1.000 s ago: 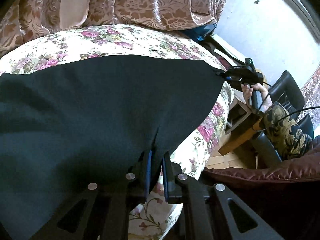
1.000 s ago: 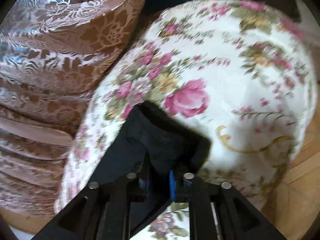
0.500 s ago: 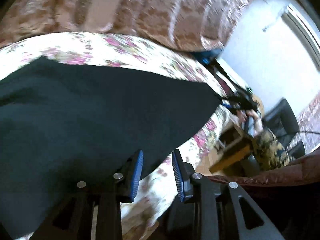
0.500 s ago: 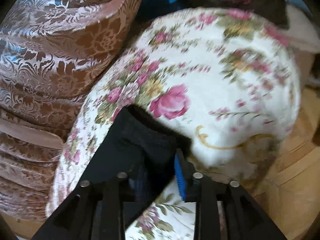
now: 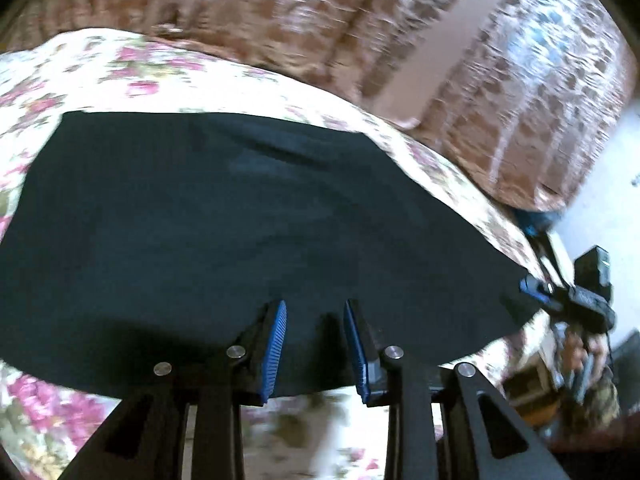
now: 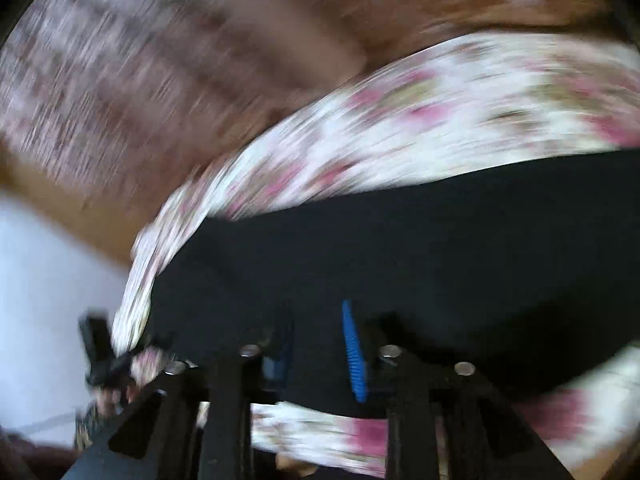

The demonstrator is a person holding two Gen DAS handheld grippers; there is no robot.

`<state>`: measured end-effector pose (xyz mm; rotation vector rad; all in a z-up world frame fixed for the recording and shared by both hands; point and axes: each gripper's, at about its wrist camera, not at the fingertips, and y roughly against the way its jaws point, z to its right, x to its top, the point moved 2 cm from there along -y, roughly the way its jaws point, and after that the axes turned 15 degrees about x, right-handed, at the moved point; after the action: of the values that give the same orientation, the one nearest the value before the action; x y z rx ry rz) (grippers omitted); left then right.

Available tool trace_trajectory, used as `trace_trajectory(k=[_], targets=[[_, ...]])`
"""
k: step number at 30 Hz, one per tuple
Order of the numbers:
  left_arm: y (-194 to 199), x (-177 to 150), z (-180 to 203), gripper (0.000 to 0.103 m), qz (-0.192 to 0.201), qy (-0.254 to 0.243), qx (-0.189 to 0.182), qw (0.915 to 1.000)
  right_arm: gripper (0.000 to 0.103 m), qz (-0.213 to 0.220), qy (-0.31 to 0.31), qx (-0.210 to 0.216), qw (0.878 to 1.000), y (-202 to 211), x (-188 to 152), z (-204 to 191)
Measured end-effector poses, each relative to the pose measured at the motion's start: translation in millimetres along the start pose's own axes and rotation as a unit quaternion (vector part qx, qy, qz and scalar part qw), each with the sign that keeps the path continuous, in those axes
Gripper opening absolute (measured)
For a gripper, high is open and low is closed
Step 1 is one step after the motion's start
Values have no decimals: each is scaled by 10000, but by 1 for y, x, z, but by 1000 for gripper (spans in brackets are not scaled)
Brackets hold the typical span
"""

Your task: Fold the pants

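Smooth black fabric pants (image 5: 224, 240) lie flat across the middle of the white rose-printed cloth (image 5: 160, 68), brown brocade cushions (image 5: 280, 8) above. The left gripper (image 5: 315, 344), ribbed blue pads apart, hovers released at the bottom over the pants' near edge. The right gripper (image 6: 316, 350), badly blurred, has been closing, its fingers apart over the pants with nothing visibly pinched.

A home, a living room or bedroom: beyond the hand-held gripper (image 5: 315, 346) are a flowered cover (image 5: 168, 68) and brown patterned cushions (image 5: 520, 92).
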<state>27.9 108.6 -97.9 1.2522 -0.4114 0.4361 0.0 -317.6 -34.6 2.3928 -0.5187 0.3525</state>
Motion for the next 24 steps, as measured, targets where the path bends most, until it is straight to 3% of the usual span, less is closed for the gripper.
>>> trace_trajectory(k=[4,5,6,7,9,12,13,15,17,18,24], targets=[[-6,0,-21,20,84,213,276,9994,17,-1097,559,62,9924,-69,-17,-27],[-8,0,-22,13,112,229,392,9989,13,-1256,629,-100,9900,-77,-20,-25],[-12,2,-26,10,128,254,480,9984,8,-1482,786,-541,9843,-87,-25,-20],[-15,4,-28,8,128,281,489,9983,0,-1558,876,-754,9810,-90,-28,-16],[-19,9,-33,8,123,345,506,9980,0,-1518,775,-717,9828,-87,-25,-11],[-12,14,-28,12,198,114,657,9976,7,-1519,867,-686,9822,-81,-14,-19],[-9,15,-23,18,252,41,668,9974,9,-1517,926,-639,9820,-81,-10,-24],[-3,16,-14,19,349,-42,540,9979,17,-1420,1047,-391,9835,-81,6,-38],[0,13,-9,19,463,-166,624,9968,37,-1321,1035,-95,9858,-91,26,-46],[1,13,-5,19,514,-233,663,9962,41,-1292,1018,14,9864,-97,34,-49],[6,12,9,21,610,-533,699,9943,42,-1392,990,403,9845,-169,92,-61]])
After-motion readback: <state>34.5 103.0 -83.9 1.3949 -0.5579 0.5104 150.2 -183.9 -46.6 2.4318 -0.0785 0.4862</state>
